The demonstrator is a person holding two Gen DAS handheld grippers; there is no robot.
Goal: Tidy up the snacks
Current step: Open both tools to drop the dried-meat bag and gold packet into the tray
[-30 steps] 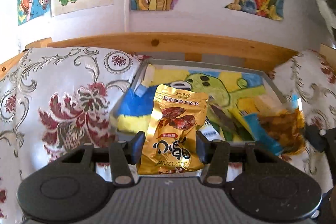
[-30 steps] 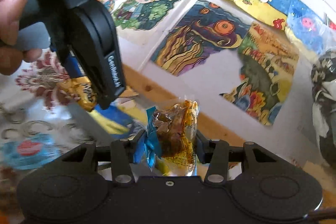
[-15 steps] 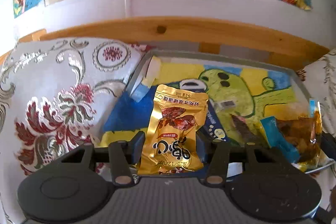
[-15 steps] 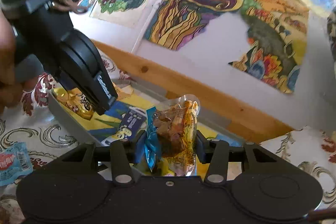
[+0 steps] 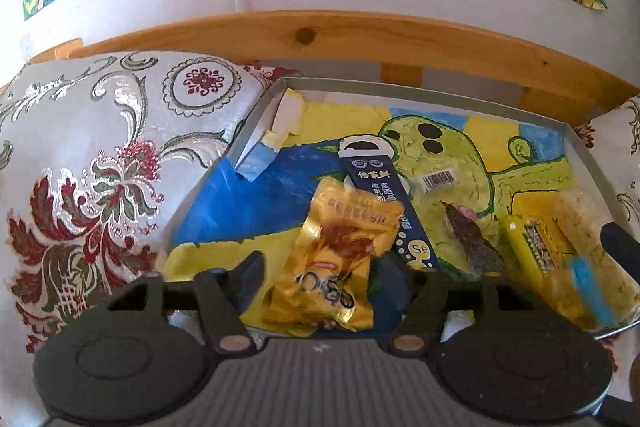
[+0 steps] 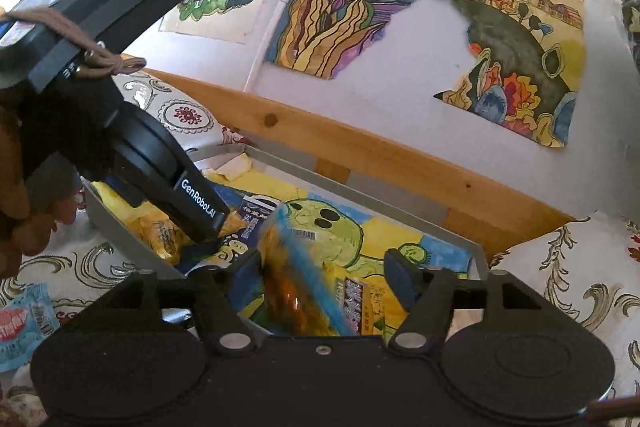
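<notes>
Over the tray (image 5: pixel 400 87), the left gripper (image 5: pixel 324 267) gapes around a loose gold packet (image 5: pixel 336 263); the right gripper (image 6: pixel 324 267) gapes around a blurred orange packet (image 6: pixel 296 279).

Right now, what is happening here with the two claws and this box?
A person is dropping snacks into a grey tray lined with a painted picture. The left claw is open, and its gold snack packet is falling blurred between the fingers. The right claw is open too, letting go of a clear, blue-edged packet above the tray.
</notes>
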